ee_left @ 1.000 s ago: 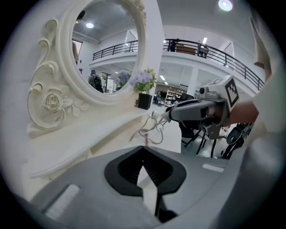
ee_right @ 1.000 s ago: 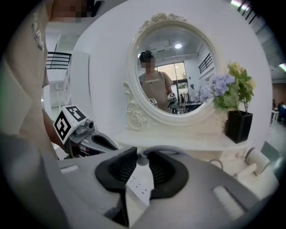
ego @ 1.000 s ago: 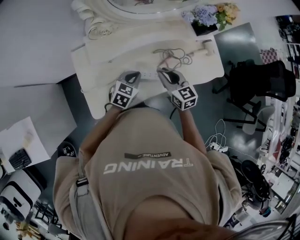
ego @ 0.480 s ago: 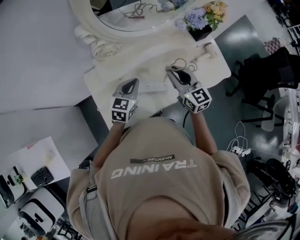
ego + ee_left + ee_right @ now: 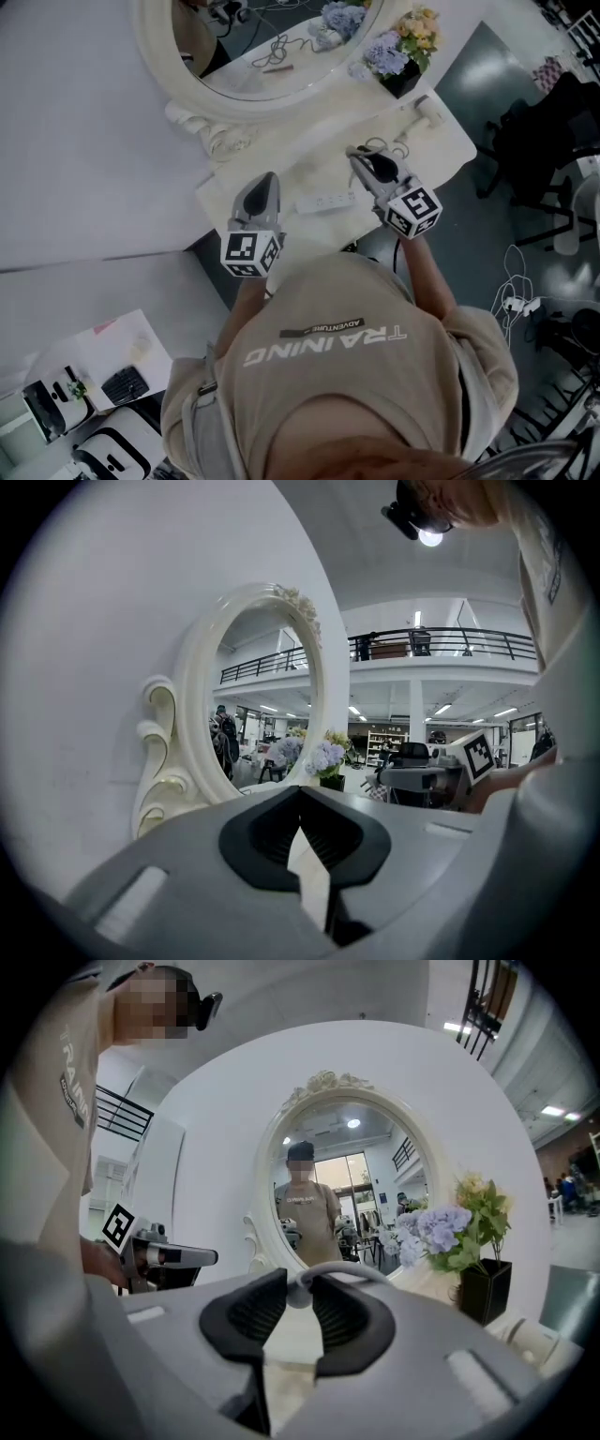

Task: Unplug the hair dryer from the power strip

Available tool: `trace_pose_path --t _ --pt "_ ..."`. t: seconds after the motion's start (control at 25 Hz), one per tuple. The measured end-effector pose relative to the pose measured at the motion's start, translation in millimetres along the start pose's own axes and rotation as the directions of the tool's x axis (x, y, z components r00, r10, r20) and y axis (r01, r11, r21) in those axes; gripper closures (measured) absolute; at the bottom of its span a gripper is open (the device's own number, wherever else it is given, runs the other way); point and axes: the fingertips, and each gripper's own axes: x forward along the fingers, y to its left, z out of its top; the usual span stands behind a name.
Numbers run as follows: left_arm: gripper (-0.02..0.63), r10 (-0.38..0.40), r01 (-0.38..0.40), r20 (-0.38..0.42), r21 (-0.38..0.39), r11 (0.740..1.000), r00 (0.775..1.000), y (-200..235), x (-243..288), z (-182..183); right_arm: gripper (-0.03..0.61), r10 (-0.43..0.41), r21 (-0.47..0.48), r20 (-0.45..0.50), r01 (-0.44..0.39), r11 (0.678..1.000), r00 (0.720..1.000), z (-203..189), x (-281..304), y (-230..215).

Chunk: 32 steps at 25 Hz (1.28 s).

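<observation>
The white power strip (image 5: 325,201) lies flat on the white dressing table (image 5: 281,155), between my two grippers. My right gripper (image 5: 359,155) is held level above the table and is shut on the hair dryer's plug (image 5: 298,1288), whose grey cord (image 5: 361,1271) arcs away to the right. The coiled cord (image 5: 382,147) runs on to the white hair dryer (image 5: 424,108) near the table's far right end. My left gripper (image 5: 265,178) hovers left of the strip, its pads (image 5: 281,827) meeting at the tips with nothing between them.
An oval mirror (image 5: 239,56) in a white ornate frame stands against the wall behind the table. A black pot of flowers (image 5: 398,52) sits at the far right corner. A black chair (image 5: 553,122) and floor cables (image 5: 516,300) are to the right.
Both grippers have risen off the table and now point level. The left one has come away from the power strip. The right one has lifted with the plug in it.
</observation>
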Motion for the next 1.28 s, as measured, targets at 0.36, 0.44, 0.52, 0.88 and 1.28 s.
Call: trace_pose_path --t 0.36,0.44,0.52,0.88,1.28 --pt "0.612 0.029 -0.029 0.008 0.025 0.999 1.000 15.3 0.0 1.6 0.485 -0.009 0.035 0.022 0.008 0.999 1.000 -3.9 2.9 -7.8" --pt "0.612 0.039 -0.039 -0.005 0.024 0.999 0.999 17.5 -3.6 -3.4 0.485 -0.005 0.040 0.022 0.005 0.999 1.000 -6.2 2.4 -7.6" --pt "0.612 0.051 -0.051 -0.010 0.016 0.999 0.999 18.8 -7.4 -6.4 0.485 -0.002 0.027 0.018 0.001 1.000 1.000 -6.3 0.5 -6.8" --pt "0.612 0.076 -0.076 -0.023 0.010 0.997 0.997 22.6 -7.3 -15.3 0.485 0.033 0.005 0.002 -0.033 0.999 0.999 -6.7 1.8 -7.8" --pt "0.612 0.098 -0.099 -0.045 -0.021 0.995 0.994 29.7 -5.6 -29.2 0.485 0.055 -0.014 -0.019 -0.055 0.998 0.998 -8.9 10.0 -8.7"
